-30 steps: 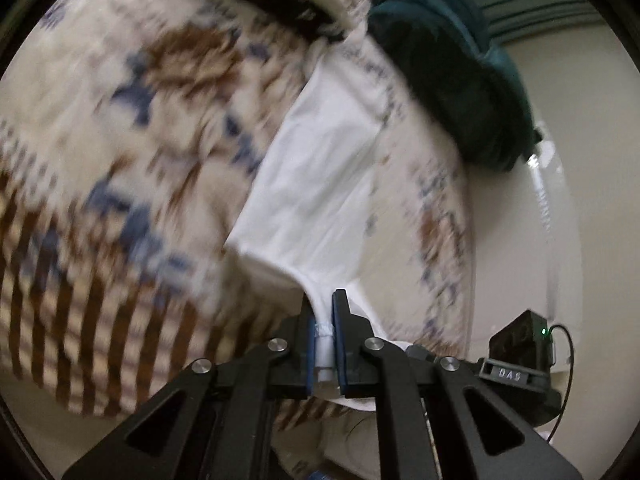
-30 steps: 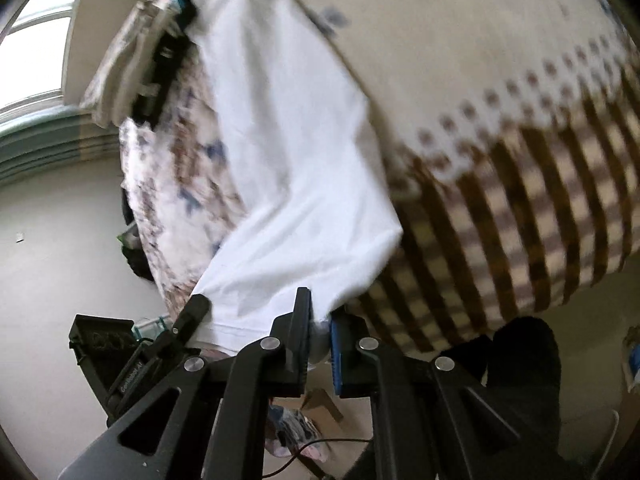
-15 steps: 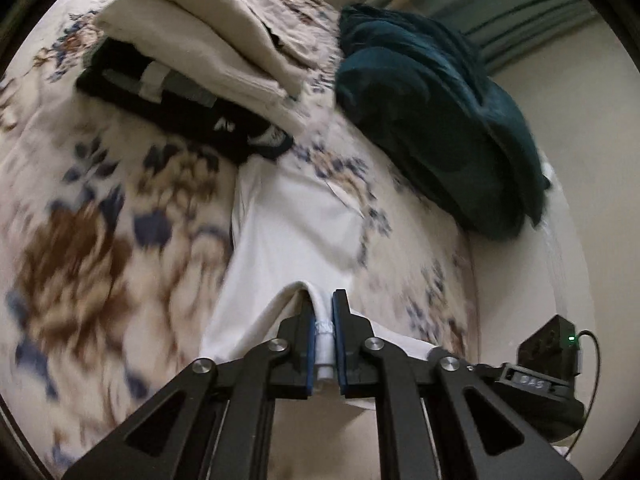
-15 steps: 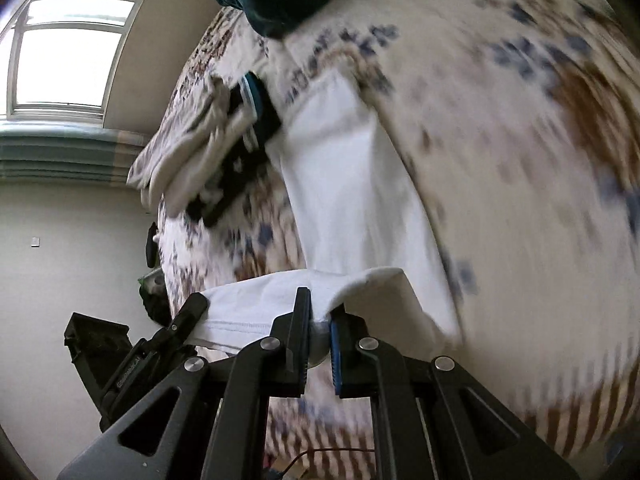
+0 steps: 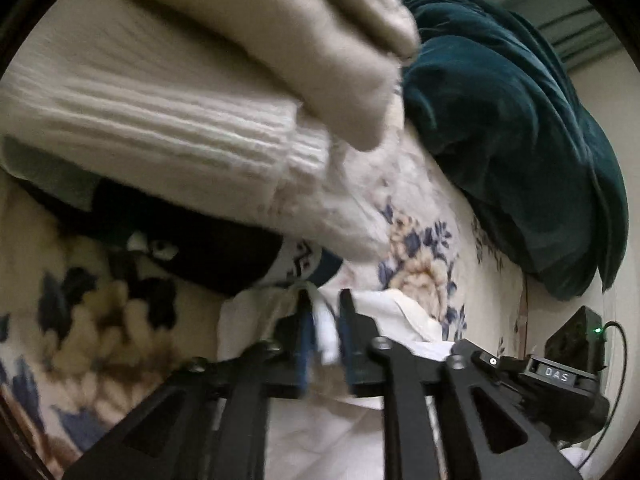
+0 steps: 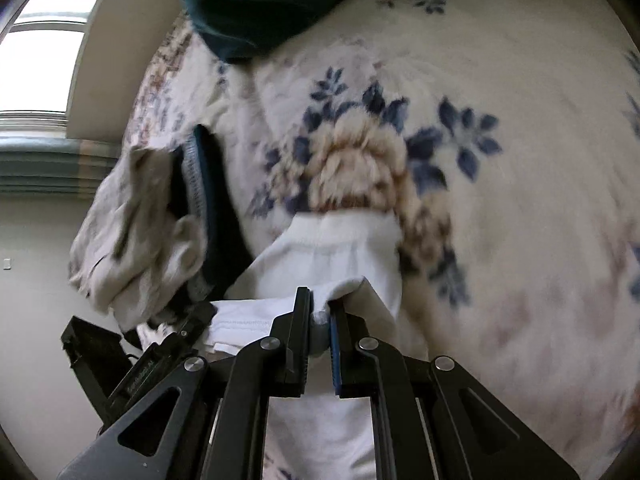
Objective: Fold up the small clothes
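Note:
A white garment (image 6: 344, 248) lies on the floral bed blanket (image 6: 500, 200), its near edge brought over onto the rest of it. My right gripper (image 6: 319, 312) is shut on a bunched corner of that edge. In the left wrist view the white garment (image 5: 400, 312) sits just short of a stack of folded clothes. My left gripper (image 5: 324, 320) has its jaws opening; a strip of the white cloth still hangs between the pads, with a gap showing beside it.
The stack holds a cream knit sweater (image 5: 160, 120) over a black garment (image 5: 208, 248), close ahead of the left gripper. A dark teal blanket (image 5: 520, 120) is heaped at the far side of the bed. A window (image 6: 40, 60) and wall lie to the left.
Both grippers have swept forward across the bed, carrying the white garment's edge over itself up to the folded stack. The left jaws have parted; the right ones stay clamped.

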